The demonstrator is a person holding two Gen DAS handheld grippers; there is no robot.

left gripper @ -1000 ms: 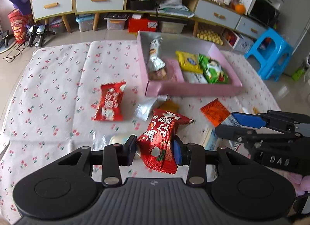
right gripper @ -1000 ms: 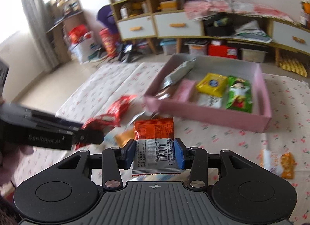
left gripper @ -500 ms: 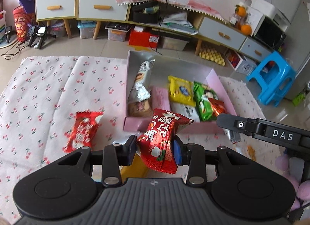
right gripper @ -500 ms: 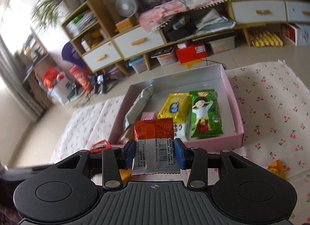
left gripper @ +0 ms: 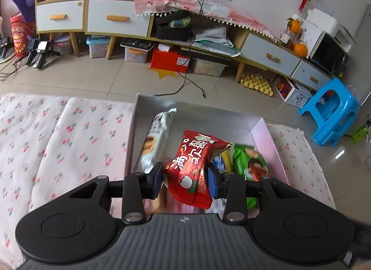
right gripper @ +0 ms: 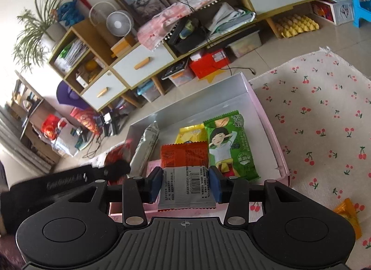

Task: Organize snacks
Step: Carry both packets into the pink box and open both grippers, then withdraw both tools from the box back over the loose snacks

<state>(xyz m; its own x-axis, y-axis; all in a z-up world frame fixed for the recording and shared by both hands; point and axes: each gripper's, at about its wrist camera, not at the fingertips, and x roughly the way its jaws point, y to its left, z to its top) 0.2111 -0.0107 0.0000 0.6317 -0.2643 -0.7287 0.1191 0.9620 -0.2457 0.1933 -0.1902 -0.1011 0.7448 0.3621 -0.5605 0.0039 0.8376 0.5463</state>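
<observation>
The left gripper (left gripper: pixel 185 180) has its jaws pinching a red snack packet (left gripper: pixel 193 165) with white characters, held tilted above the open pink box (left gripper: pixel 270 144). The right gripper (right gripper: pixel 185 184) has its jaws clamped on an orange-and-silver sachet (right gripper: pixel 184 167), barcode side up, held over the box's near edge.

Inside the box, a long silver biscuit pack (right gripper: pixel 147 145) lies along the left wall; a yellow packet (right gripper: pixel 190 133) and a green packet (right gripper: pixel 228 147) showing a cartoon child lie side by side toward the right wall. In the left wrist view the red packet partly covers the yellow one, and the green packet is blurred. The box's far half shows only its bare grey floor.

The box sits at the far edge of a cherry-print cloth (right gripper: pixel 324 112) spread on the tiled floor (left gripper: pixel 92 82). A small orange wrapper (right gripper: pixel 347 209) lies on the cloth near its right edge, well apart from the box. In the right wrist view the left gripper appears as a blurred dark shape at the box's near left corner.

Beyond the cloth stand a low sideboard (left gripper: pixel 116 18) with white drawers, a red carton (left gripper: pixel 170 60) and a blue plastic stool (left gripper: pixel 331 109).
</observation>
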